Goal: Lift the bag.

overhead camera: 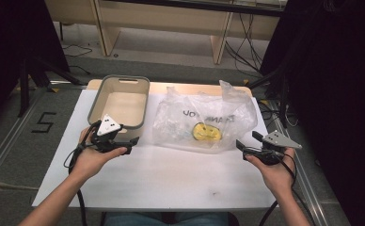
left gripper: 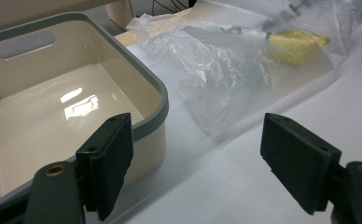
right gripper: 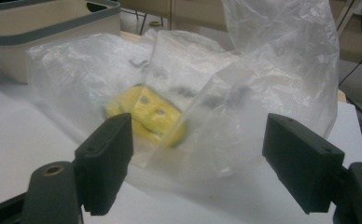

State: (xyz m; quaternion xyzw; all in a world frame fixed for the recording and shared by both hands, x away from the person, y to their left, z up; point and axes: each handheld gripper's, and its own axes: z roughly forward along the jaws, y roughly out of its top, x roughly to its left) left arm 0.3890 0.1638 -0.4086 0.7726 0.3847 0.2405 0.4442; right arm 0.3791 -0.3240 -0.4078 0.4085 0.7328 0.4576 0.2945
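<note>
A crumpled clear plastic bag (overhead camera: 204,117) with a yellow smiley face (overhead camera: 206,132) and dark lettering lies on the white table (overhead camera: 171,179), right of centre. An empty cream bin with a grey rim (overhead camera: 119,101) stands at the back left. My left gripper (overhead camera: 130,144) hovers open just in front of the bin's near corner, nothing between its jaws. In the left gripper view the left gripper (left gripper: 195,128) faces the bin (left gripper: 156,86) and bag (left gripper: 226,70). My right gripper (overhead camera: 247,140) is open at the bag's right edge. In the right gripper view the right gripper (right gripper: 198,126) faces the bag (right gripper: 263,84) and smiley (right gripper: 146,114).
Behind the table stands a wooden bench (overhead camera: 171,23) with cables (overhead camera: 242,52) on the floor beside it. Black drapes (overhead camera: 340,94) hang at both sides. A tape mark (overhead camera: 44,121) is on the floor at the left. Bare white table lies in front of both hands.
</note>
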